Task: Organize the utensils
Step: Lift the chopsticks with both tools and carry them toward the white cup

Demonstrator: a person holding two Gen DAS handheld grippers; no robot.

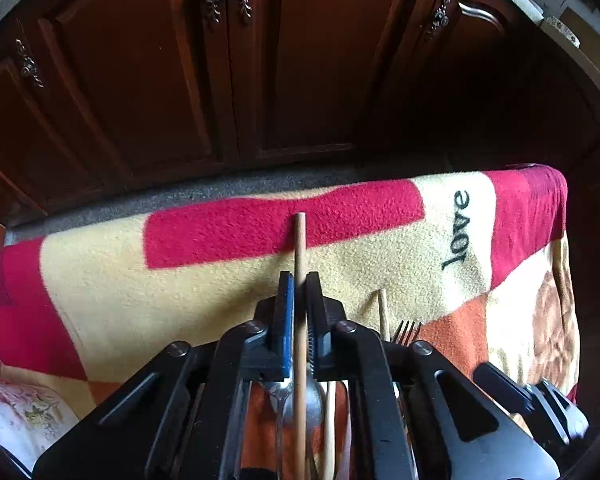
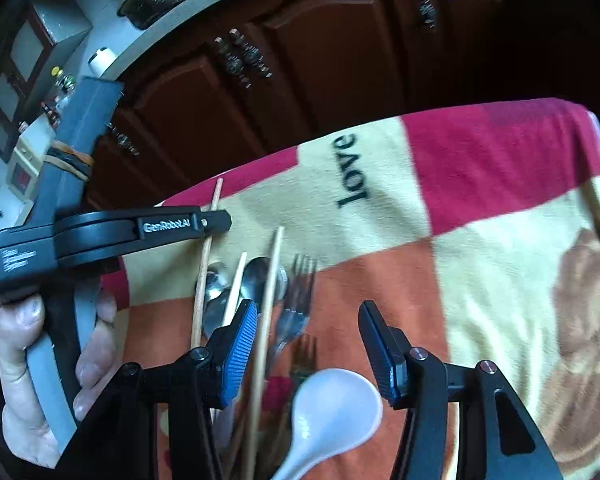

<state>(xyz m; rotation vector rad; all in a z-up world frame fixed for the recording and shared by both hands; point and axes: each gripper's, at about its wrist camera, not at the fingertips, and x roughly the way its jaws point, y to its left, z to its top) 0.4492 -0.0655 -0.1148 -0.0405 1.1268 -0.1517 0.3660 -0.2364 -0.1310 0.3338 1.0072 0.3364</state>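
In the right wrist view, a white spoon (image 2: 332,412) lies at the bottom centre, its bowl between the parted fingers of the right hand-held gripper (image 2: 312,356), which stands about half open with neither pad touching it. Just beyond, on the blanket (image 2: 480,264) covering the surface, lie two forks (image 2: 296,308), metal spoons (image 2: 256,276) and several chopsticks (image 2: 270,300) in a loose heap at centre left. At lower left a hand (image 2: 40,364) grips the handle of the left hand-held gripper (image 2: 216,220), whose black jaws reach in from the left and are clamped on one chopstick (image 2: 208,248). In the left wrist view that gripper (image 1: 299,312) fills the bottom, its jaws pinched tight on the same chopstick (image 1: 299,248), which runs up the middle onto a red patch of the blanket (image 1: 140,300). A fork (image 1: 407,332) and another stick (image 1: 383,316) show to its right. Farther up, the word "love" (image 1: 458,230) is printed on the blanket, and dark wooden cabinet doors (image 1: 140,92) fill the top.
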